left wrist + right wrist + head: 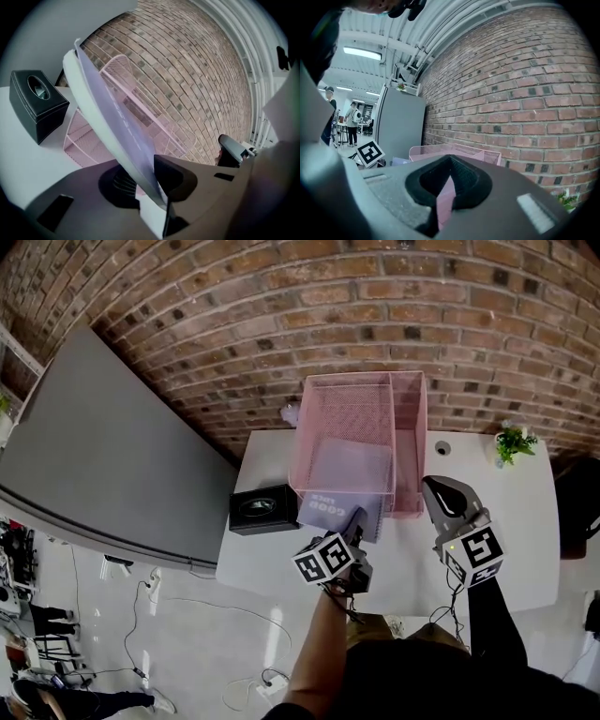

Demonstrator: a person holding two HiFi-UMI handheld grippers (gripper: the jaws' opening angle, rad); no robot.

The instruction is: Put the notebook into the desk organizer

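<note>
A pink mesh desk organizer [409,451] stands on the white table [525,540] against the brick wall. The lavender notebook [330,507] lies tilted with its far part inside the organizer's left compartment, and its printed near end sticks out toward me. My left gripper [356,523] is shut on that near edge. In the left gripper view the notebook [108,117] runs edge-on up from between the pads [174,176], with the organizer [123,66] behind it. My right gripper [439,489] hovers shut and holding nothing, just right of the organizer's front corner, and the organizer [454,151] fills its view ahead.
A black tissue box [264,508] sits on the table left of the organizer. A small green plant [514,442] stands at the back right, near a round cable hole [442,448]. A grey cabinet [103,456] stands beyond the table's left edge.
</note>
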